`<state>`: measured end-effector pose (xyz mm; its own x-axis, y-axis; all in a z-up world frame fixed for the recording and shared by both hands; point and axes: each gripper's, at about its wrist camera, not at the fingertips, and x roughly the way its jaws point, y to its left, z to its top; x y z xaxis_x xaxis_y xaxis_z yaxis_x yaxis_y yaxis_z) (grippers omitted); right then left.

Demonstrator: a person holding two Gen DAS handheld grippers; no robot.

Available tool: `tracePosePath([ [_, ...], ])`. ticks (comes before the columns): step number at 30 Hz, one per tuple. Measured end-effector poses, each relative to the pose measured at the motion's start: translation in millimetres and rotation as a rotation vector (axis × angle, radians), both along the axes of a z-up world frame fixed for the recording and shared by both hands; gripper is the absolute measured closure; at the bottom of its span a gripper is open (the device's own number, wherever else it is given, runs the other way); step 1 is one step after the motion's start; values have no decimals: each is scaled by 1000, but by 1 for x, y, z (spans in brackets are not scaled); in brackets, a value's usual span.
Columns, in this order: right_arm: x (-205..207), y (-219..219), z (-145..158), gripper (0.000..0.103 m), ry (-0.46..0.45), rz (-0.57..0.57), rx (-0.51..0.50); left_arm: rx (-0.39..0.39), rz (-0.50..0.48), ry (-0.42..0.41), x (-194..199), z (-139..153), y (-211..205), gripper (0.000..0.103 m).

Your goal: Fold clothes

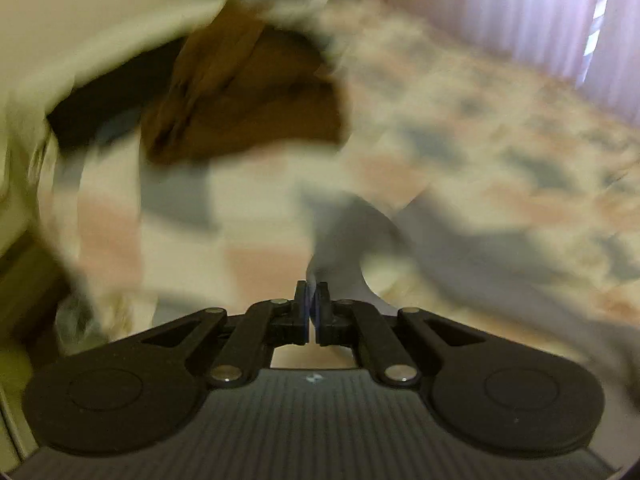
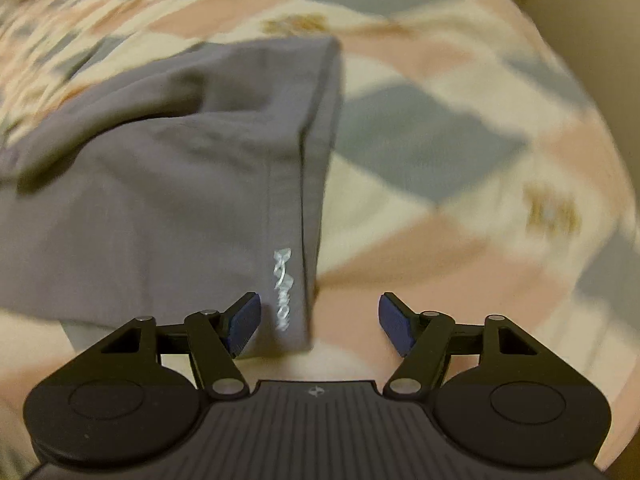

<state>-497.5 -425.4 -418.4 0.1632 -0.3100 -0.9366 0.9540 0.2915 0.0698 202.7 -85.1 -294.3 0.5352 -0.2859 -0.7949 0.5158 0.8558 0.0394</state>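
Grey garment (image 1: 352,236) seen blurred in the left wrist view, rising off the patterned bedspread (image 1: 480,128) toward the left hand-held gripper (image 1: 312,300), whose pads sit pressed together on a pinch of that cloth. Brown clothing (image 1: 248,96) heaped farther back, near a pale edge at the bed's far left; curtains (image 1: 500,8) beyond the bed's far side. Heavy blur throughout, so finer detail not readable.

Right wrist view: same grey garment (image 2: 168,184) spread on the bedspread (image 2: 460,140), hemmed edge with small white lettering (image 2: 284,292) running straight toward the camera. Right hand-held gripper (image 2: 320,326) spread wide, holding nothing, hem corner lying between its fingers, nearer the left pad (image 2: 244,328).

Likely mid-fold: one end lifted, other end waiting for a grip. Next move probably calls for closing on that hem corner, catching both layers. Plenty of bare bedspread to the right of the hem for laying cloth over; bed edge not far beyond at frame right.
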Motion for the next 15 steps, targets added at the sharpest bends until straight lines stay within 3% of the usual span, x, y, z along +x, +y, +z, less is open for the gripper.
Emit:
tracePosePath([
  [5, -36, 8, -16, 26, -200, -322, 64, 202, 15, 90, 28, -110, 6, 102],
  [8, -58, 11, -16, 26, -347, -480, 76, 187, 32, 72, 13, -123, 10, 102],
  [10, -71, 14, -17, 26, -454, -578, 97, 129, 34, 60, 6, -120, 13, 95],
  [13, -78, 19, -25, 27, -574, -685, 150, 77, 65, 92, 17, -121, 16, 94],
  [15, -75, 22, -33, 35, -623, -724, 203, 33, 109, 125, 25, -118, 19, 94],
])
